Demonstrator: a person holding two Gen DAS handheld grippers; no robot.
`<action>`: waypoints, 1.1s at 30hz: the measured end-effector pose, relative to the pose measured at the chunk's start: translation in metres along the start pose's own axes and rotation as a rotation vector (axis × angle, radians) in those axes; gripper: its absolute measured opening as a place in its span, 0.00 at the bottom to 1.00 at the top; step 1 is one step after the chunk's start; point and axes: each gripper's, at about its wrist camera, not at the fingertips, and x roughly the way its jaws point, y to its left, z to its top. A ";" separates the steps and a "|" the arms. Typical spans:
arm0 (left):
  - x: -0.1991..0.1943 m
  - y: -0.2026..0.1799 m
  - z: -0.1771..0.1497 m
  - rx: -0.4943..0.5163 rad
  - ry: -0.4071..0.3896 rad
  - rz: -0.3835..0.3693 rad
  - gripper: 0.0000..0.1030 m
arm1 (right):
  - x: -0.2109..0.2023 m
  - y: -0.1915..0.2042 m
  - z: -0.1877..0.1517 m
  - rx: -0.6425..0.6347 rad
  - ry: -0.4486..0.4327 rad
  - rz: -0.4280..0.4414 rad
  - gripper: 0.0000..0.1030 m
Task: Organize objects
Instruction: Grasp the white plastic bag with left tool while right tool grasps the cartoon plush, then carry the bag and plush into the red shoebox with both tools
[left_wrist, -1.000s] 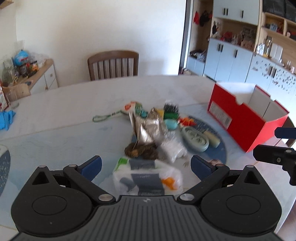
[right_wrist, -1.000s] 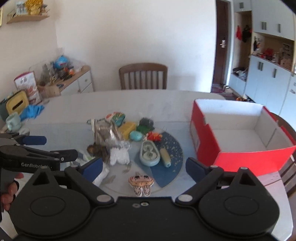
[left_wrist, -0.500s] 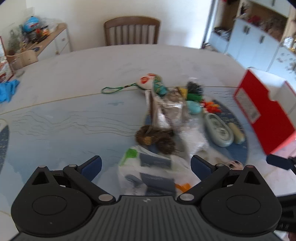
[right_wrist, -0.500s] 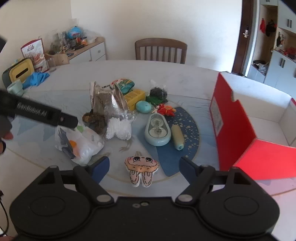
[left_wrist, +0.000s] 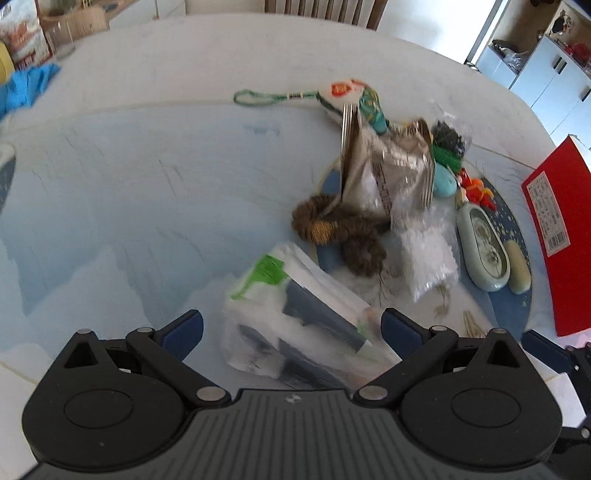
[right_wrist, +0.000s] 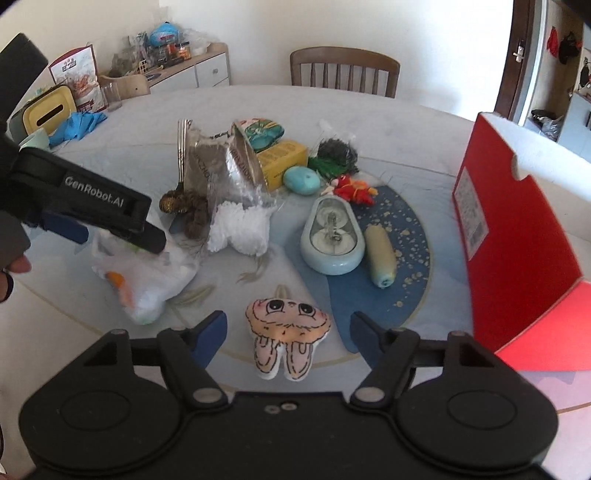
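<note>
A heap of small objects lies on the round table. My left gripper is open, its jaws either side of a clear plastic bag with dark and green contents; the bag also shows in the right wrist view under the left gripper's fingers. My right gripper is open around a flat bunny-face plush. Beyond lie a silver foil pouch, a pale green oval case, a cream cylinder and a yellow box. An open red box stands at the right.
A brown fuzzy piece, a white fluffy bag, a turquoise pebble and a red toy sit in the heap. A wooden chair stands behind the table. A sideboard with clutter is at the left.
Both grippers have tilted down and moved closer to the table. The left has come over the plastic bag; the right has closed in on the bunny plush. Both stay open.
</note>
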 end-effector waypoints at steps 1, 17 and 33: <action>0.001 0.000 -0.002 -0.005 0.009 -0.007 1.00 | 0.001 0.000 0.000 -0.002 0.003 0.001 0.69; -0.010 -0.003 -0.022 0.027 -0.065 -0.041 0.66 | 0.008 -0.004 -0.002 0.006 0.027 0.024 0.48; -0.040 -0.029 -0.032 0.146 -0.151 -0.089 0.30 | -0.037 -0.010 0.001 0.038 -0.021 0.030 0.46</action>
